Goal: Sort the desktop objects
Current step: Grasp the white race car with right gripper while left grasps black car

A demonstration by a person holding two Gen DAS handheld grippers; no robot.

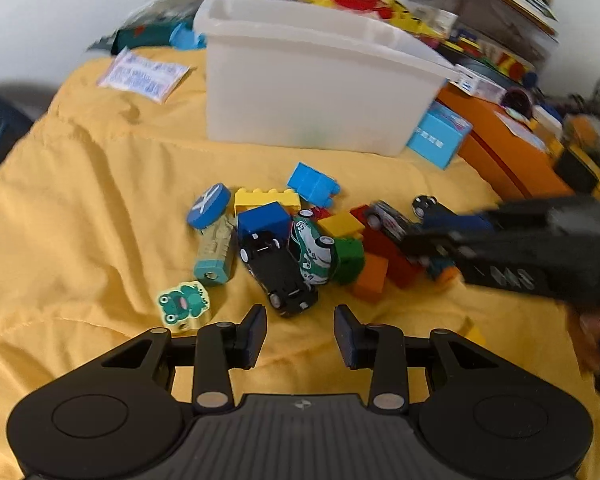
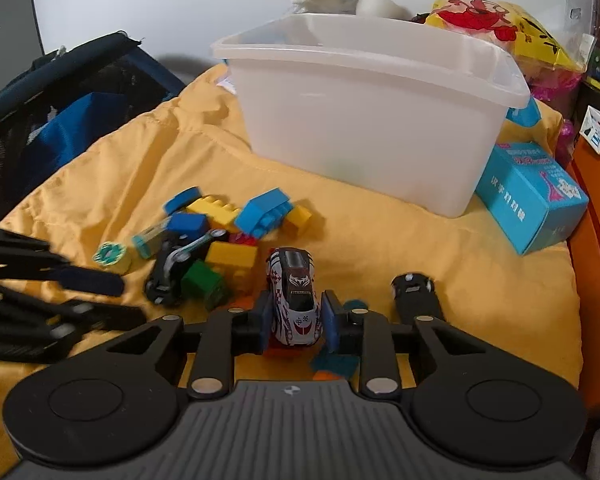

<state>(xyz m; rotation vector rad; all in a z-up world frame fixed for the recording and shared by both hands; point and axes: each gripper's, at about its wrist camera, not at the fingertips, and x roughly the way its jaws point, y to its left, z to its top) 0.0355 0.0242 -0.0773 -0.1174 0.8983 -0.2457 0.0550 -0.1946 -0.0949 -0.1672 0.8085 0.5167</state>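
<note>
Four toy cars (image 2: 294,300), one in right tongs (image 2: 296,316)

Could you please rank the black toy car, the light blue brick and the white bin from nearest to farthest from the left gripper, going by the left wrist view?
1. Black toy car: just ahead of the left gripper, upside down.
2. Light blue brick: at the pile's far edge.
3. White bin: behind the pile, farthest.
</note>
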